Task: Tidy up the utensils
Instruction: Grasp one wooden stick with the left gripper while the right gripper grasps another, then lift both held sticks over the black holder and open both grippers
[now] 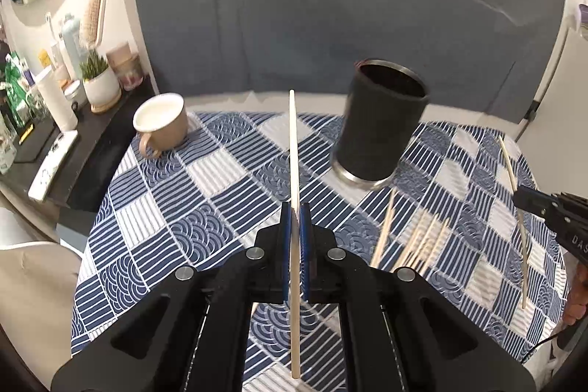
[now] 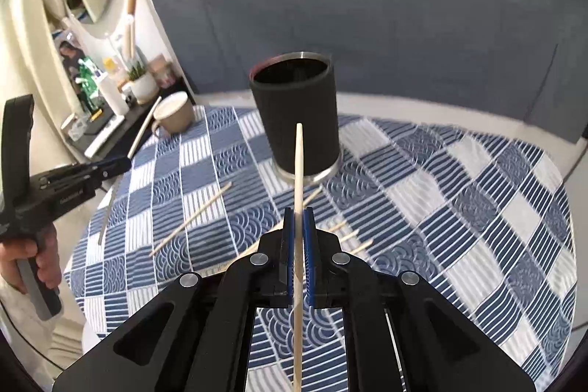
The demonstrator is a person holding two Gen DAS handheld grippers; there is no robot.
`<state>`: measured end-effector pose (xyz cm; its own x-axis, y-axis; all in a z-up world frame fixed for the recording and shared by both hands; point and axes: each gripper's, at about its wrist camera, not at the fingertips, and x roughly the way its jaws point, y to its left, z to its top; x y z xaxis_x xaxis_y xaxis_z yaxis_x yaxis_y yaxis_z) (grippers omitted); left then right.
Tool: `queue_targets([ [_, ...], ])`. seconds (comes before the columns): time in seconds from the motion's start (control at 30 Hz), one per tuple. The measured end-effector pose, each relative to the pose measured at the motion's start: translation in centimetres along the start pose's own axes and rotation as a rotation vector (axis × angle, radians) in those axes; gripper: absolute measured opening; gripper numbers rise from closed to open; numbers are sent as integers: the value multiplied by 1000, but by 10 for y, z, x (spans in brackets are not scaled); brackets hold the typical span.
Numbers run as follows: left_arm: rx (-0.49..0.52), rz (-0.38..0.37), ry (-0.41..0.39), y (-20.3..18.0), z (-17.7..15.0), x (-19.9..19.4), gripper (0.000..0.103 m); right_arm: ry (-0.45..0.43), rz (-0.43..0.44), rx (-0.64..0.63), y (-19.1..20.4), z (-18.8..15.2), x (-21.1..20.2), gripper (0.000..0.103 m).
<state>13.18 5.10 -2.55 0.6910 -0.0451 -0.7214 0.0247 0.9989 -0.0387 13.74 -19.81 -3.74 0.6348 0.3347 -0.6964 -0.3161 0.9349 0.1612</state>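
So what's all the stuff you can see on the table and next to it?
Black cup holder: one, black with metal rims, standing on the table's far middle.
Mug: one, beige outside, white inside, far left of the table.
Held chopsticks: two, pale wood, one in the left tongs, one in the right tongs.
Loose chopsticks: several, pale wood, lying on the cloth in front of the holder; exact count unclear.
Tablecloth: one, blue and white patchwork.
Potted plant: one, green in a white pot, left side shelf.
Hairbrush: one, wooden, hanging on the left wall.
Tongs: two, black with blue pads, left, right.
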Motion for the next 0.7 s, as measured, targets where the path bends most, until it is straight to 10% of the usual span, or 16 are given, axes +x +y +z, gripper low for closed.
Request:
queue_targets([
  [0.7,32,-84,-164,-49,122,3,5,-191,81,-7,-21,117,-5,5],
])
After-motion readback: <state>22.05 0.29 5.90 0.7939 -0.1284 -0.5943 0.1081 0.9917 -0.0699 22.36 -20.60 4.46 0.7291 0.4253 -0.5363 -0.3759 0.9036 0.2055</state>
